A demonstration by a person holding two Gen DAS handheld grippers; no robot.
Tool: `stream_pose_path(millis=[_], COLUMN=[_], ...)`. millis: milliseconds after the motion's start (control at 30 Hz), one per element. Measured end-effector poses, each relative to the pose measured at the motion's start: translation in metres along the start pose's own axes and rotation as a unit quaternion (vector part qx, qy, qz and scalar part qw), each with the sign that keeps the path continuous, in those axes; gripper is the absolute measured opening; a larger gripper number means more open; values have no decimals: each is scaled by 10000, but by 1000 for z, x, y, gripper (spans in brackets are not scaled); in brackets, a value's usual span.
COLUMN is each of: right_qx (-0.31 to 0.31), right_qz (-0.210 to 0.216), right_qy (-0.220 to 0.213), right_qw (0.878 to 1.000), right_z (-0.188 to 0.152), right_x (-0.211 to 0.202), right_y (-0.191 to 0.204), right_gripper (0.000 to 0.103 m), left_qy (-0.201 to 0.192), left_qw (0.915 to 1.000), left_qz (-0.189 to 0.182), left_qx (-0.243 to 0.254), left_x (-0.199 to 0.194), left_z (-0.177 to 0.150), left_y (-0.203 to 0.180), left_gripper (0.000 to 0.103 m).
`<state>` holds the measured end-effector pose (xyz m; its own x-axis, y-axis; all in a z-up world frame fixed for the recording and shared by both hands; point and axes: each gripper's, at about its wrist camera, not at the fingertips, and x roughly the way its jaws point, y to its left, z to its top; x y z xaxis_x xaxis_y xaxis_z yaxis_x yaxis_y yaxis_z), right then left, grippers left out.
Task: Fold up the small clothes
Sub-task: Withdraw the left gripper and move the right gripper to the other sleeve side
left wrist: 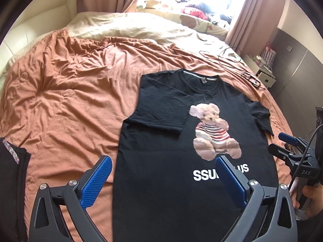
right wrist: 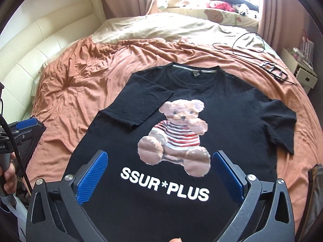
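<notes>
A black T-shirt (left wrist: 161, 141) (right wrist: 232, 121) with a teddy-bear print and white lettering lies face up on the orange bedspread. Its left sleeve (left wrist: 161, 109) (right wrist: 145, 100) is folded inward over the chest; the right sleeve (right wrist: 282, 121) lies spread out. My left gripper (left wrist: 163, 159) hovers open above the shirt's lower left part, with nothing between its blue pads. My right gripper (right wrist: 160, 154) hangs open over the lettering, also empty. Each gripper shows at the other view's edge: the right gripper (left wrist: 282, 141) at far right, the left gripper (right wrist: 26, 127) at far left.
The wrinkled orange bedspread (left wrist: 70, 90) (right wrist: 80, 76) covers the bed, with a cream quilt (left wrist: 131, 26) beyond. Black cables and a dark frame-like object (right wrist: 274, 70) lie at the far right. A dark garment (left wrist: 12, 171) sits at the left edge. A white bedside unit (right wrist: 302, 74) stands right.
</notes>
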<state>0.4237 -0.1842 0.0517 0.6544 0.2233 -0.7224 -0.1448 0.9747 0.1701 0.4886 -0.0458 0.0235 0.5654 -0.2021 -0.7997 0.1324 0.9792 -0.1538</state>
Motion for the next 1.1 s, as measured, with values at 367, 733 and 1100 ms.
stream_pose_path(millis=[367, 733, 1100], right_qx=[148, 308, 432], right_qz=[-201, -348, -478], right_qy=[-276, -493, -666], right_qw=[9993, 9977, 9957], right_z=[-35, -77, -105], right_x=[-81, -149, -191], right_y=[-42, -90, -142], right_gripper=[103, 103, 103], left_qy=[-248, -372, -323], left_qw=[9987, 9969, 9944], left_qz=[-154, -298, -477], left_qx=[417, 630, 889], left_x=[-48, -72, -70], left_z=[-21, -44, -56], left_y=[-77, -156, -230], left_gripper=[103, 103, 103])
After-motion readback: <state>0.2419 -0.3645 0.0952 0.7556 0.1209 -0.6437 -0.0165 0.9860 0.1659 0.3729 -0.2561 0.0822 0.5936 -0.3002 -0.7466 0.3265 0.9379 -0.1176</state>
